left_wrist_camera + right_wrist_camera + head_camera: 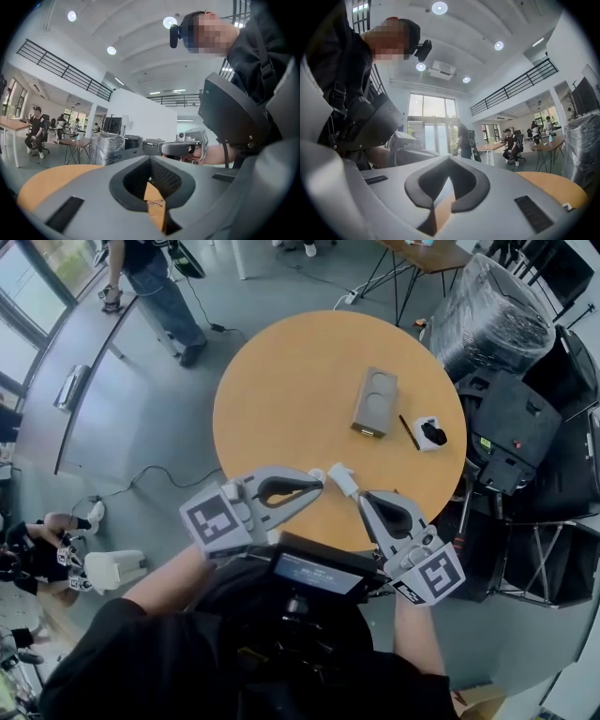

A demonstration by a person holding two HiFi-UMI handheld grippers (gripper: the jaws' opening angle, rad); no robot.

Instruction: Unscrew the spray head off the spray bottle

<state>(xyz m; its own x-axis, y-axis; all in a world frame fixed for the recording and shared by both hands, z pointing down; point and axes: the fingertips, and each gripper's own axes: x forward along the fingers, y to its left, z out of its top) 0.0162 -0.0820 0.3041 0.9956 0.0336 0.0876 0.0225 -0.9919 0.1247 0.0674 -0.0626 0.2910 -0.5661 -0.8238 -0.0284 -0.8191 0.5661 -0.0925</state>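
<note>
In the head view a small white object, apparently the spray bottle with its spray head (343, 480), lies on the round orange table (281, 381) near its front edge. Its shape is hard to make out. My left gripper (322, 486) hangs just left of it and my right gripper (360, 497) just right of it, both above the table, tips facing each other. The left gripper view shows my left gripper (150, 158) shut with nothing between its pads. In the right gripper view my right gripper (449, 158) is likewise shut and empty. The bottle appears in neither gripper view.
A grey flat box (375, 401), a dark pen (410, 431) and a white piece with a black part (431, 432) lie on the table's far right. Black cases (516, 427) and a wrapped bundle (492, 320) crowd the right side. People stand and sit at the left.
</note>
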